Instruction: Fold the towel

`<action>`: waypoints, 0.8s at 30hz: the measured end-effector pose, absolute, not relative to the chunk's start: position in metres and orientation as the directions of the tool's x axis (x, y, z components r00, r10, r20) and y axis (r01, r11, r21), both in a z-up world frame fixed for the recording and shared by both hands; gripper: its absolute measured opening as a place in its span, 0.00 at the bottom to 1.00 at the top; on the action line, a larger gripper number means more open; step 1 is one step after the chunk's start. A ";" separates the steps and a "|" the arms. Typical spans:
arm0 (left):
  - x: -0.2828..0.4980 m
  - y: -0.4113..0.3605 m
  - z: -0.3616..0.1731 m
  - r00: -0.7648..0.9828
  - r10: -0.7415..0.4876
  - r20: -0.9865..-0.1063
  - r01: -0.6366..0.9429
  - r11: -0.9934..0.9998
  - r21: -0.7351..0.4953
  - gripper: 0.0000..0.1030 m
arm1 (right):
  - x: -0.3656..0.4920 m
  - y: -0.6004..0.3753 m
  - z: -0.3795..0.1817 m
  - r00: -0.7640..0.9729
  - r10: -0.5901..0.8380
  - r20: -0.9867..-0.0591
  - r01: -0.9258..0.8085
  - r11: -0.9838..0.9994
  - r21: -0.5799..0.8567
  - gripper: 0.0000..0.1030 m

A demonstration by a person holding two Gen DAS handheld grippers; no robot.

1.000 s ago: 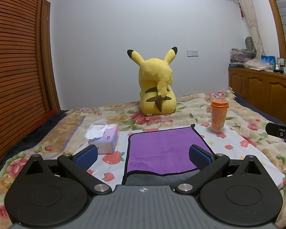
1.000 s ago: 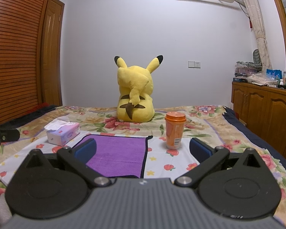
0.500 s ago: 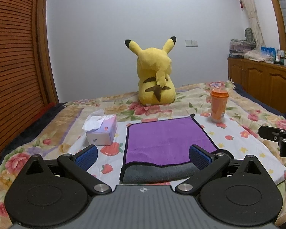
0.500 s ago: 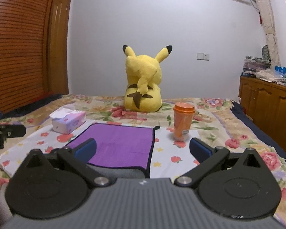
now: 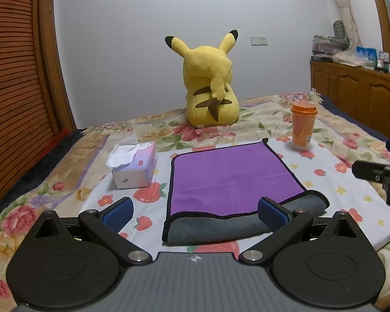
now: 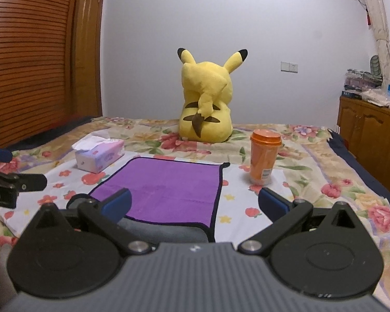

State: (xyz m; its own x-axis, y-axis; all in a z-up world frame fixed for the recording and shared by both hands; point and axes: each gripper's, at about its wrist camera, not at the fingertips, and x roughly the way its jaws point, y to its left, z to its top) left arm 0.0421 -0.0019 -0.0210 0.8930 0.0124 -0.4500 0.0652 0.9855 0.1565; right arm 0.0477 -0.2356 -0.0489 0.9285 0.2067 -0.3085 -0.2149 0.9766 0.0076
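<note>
Towel point(image 5: 231, 179): flat on bed point(image 5: 332, 182) between tissue box point(image 5: 135, 167) and cup point(image 5: 303, 126), near edge rolled, seemingly folded once; left gripper point(image 5: 195, 212) and right gripper point(image 6: 195, 204) both spread wide, empty; further folds likely remain.

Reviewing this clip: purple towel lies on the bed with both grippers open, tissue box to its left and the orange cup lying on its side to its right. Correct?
Not quite. The orange cup stands upright, as the right wrist view shows. The rest holds: purple towel on the bed, tissue box left, left gripper and right gripper open.
</note>
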 end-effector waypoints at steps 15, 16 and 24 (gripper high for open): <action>0.087 0.011 -0.026 0.870 -0.014 -0.493 0.090 0.987 0.132 1.00 | 0.082 -0.237 -0.053 0.917 0.221 -0.331 -0.228 0.973 0.019 1.00; 0.090 0.011 -0.027 0.868 -0.017 -0.496 0.094 0.987 0.130 1.00 | 0.085 -0.236 -0.054 0.916 0.223 -0.335 -0.230 0.973 0.019 1.00; 0.115 0.025 -0.034 0.842 -0.041 -0.537 0.113 0.988 0.102 1.00 | 0.109 -0.233 -0.061 0.898 0.230 -0.376 -0.246 0.969 0.005 1.00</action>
